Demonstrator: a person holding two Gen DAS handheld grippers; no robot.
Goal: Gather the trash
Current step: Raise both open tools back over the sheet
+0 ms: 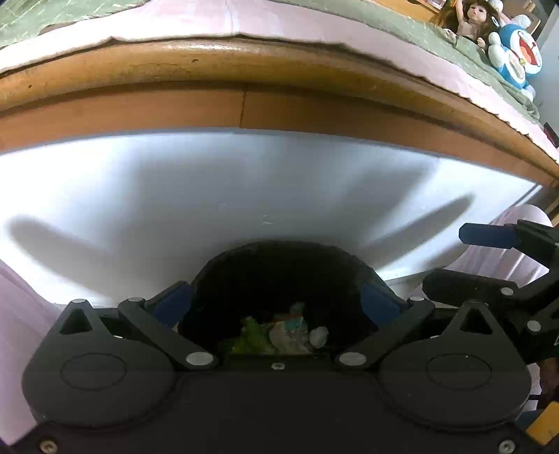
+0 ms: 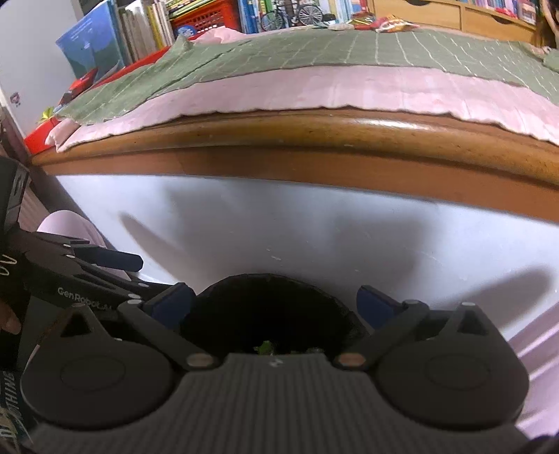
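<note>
black trash bin [image 1: 279,279] w/ scraps below & between wide-apart right gripper [image 2: 276,307], left gripper [image 1: 279,304] spread round bin rim, grip unclear

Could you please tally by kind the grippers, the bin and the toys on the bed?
Grippers: 2 (left gripper, right gripper)
Black bin: 1
Doll: 1
Blue plush toy: 1
Total: 5
A white shape behind the doll is too cropped to count.

White lettering "GenRobot" stands on the left gripper [image 2: 115,260]; other print is too blurred.
</note>
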